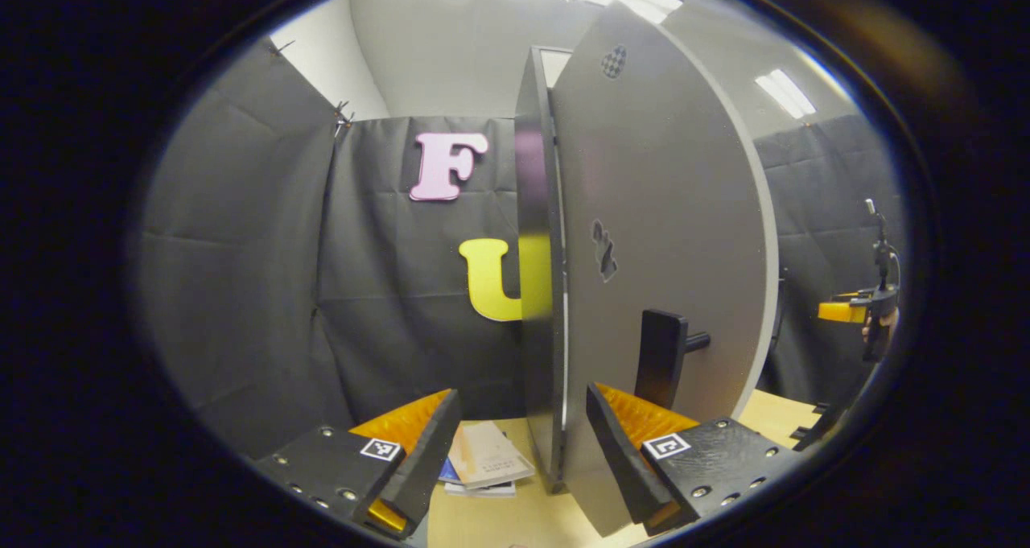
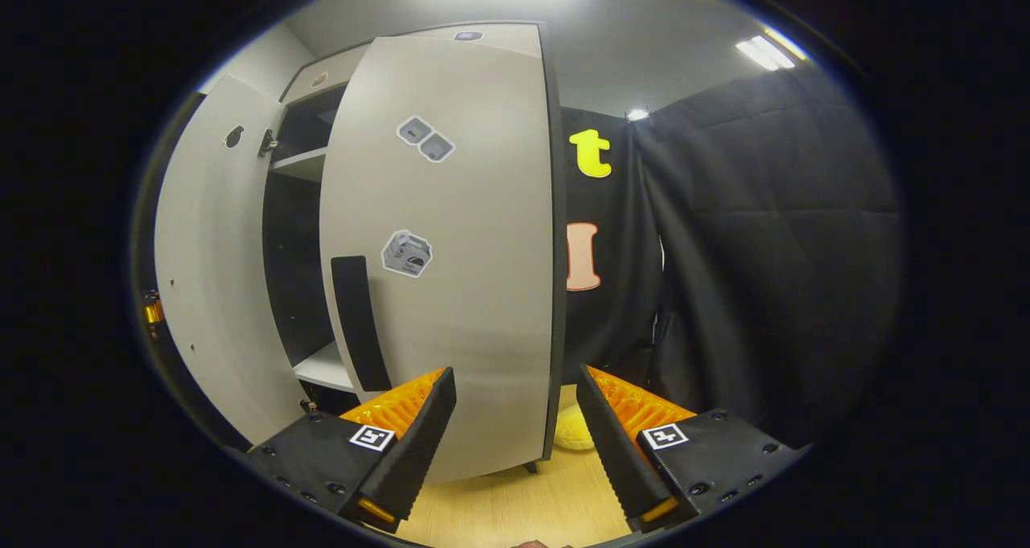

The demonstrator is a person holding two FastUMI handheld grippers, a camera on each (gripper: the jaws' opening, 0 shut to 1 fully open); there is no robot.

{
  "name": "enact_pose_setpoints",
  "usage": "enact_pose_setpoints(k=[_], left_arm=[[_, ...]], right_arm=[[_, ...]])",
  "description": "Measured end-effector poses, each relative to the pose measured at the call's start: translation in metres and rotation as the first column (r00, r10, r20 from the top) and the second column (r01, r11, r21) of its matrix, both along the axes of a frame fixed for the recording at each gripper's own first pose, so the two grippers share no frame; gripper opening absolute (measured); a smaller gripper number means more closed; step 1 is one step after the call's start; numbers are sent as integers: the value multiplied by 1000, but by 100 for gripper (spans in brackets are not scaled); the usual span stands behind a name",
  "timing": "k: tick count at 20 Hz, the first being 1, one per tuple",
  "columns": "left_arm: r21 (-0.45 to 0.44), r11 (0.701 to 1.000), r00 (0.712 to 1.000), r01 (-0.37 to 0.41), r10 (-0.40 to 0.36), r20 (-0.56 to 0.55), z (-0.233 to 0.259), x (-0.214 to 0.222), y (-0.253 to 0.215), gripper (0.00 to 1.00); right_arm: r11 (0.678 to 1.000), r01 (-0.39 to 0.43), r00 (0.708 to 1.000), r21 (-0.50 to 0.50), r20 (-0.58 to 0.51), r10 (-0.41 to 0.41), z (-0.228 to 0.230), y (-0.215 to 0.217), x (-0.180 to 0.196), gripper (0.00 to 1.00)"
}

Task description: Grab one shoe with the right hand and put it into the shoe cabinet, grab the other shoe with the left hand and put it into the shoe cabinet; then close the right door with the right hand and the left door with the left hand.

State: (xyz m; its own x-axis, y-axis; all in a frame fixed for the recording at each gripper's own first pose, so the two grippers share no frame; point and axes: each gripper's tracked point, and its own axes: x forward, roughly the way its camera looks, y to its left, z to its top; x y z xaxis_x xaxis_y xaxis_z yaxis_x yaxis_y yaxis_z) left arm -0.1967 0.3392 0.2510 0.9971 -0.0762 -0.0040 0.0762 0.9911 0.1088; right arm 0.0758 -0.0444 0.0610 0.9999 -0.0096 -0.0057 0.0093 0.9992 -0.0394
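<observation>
Tall grey shoe cabinet [image 2: 318, 77] with a dark interior: seen in the right gripper view from 9 to 12 o'clock, with 2 pale shelves visible inside.

Right grey cabinet door [image 2: 451, 242]: partly ajar, standing at centre frame in the right gripper view. It carries 3 stickers and a black vertical bar handle [image 2: 360, 323] at 8 o'clock. Its free edge sits between the fingers of the right hand-held gripper [image 2: 515, 443], whose jaws stand apart with nothing clamped.

Left grey cabinet door [image 1: 652, 242]: open, viewed nearly edge-on at centre frame in the left gripper view, its dark edge running from 12 to 6 o'clock. A black bar handle [image 1: 660, 359] on a short post projects at 5 o'clock. The lower edge of this door lies between the fingers of the left hand-held gripper [image 1: 519, 451]; jaws apart, contact cannot be confirmed.

Pale wooden floor [image 2: 523, 508]: at 6 o'clock in both views.

Small stack of papers or booklets [image 1: 487, 459]: on the floor at 6 o'clock, left gripper view.

Yellow soft item [image 2: 573, 431]: on the floor at 6 o'clock behind the right door, identity cannot be told.

Shoes: position cannot be told.
</observation>
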Motion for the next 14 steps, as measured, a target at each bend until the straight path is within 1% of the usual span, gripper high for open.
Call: enact_pose_setpoints(k=[1, 2, 4, 5, 6, 7, 8, 9, 10, 11, 12, 13, 14], left_arm=[[-6, 1000, 1000, -1, 1, -3, -1, -1, -10, 92], [-18, 1000, 1000, -4, 4, -5, -2, 1, -20, 93], [-58, 998, 1000, -16, 16, -9, -6, 4, -47, 93], [-69, 997, 1000, -27, 27, -9, -8, 6, -61, 100], [-70, 997, 999, -35, 34, -12, -8, 11, -76, 100], [-71, 997, 999, -41, 40, -7, -7, 16, -93, 100], [-78, 996, 999, -39, 39, -3, -7, 21, -114, 100], [-90, 996, 1000, -29, 28, -3, -6, 26, -136, 100], [-103, 995, 1000, -17, 16, -2, -7, 35, -159, 100], [-118, 993, 1000, -17, 17, 5, -8, 45, -180, 100], [-124, 992, 1000, -27, 28, 7, -9, 52, -192, 100], [-124, 991, 998, -58, 59, 3, -10, 57, -198, 100], [-122, 987, 994, -109, 112, 21, -7, 52, -194, 99]], right_arm=[[1000, -3, 1000, 9, 2, 3, -1, -5, 3, 93], [1000, -7, 1000, 14, 4, 7, -2, -7, 6, 95], [1000, -14, 1000, 15, 10, 14, -3, -18, 13, 92], [1000, -15, 1000, 15, 11, 14, -3, -26, 16, 92], [1000, -15, 1000, 20, 11, 14, -4, -33, 19, 92], [999, -14, 1000, 29, 12, 13, -4, -42, 22, 96], [999, -9, 1000, 44, 15, 9, -4, -51, 25, 96], [998, -3, 1000, 56, 15, 2, -4, -60, 27, 93], [998, 4, 1000, 67, 15, -5, -4, -70, 30, 95], [997, 11, 1000, 74, 21, -13, -3, -81, 31, 95], [997, 23, 999, 77, 25, -25, -4, -92, 30, 95], [996, 31, 999, 81, 25, -33, -5, -102, 28, 92], [996, 37, 999, 86, 23, -39, -6, -113, 27, 92]])
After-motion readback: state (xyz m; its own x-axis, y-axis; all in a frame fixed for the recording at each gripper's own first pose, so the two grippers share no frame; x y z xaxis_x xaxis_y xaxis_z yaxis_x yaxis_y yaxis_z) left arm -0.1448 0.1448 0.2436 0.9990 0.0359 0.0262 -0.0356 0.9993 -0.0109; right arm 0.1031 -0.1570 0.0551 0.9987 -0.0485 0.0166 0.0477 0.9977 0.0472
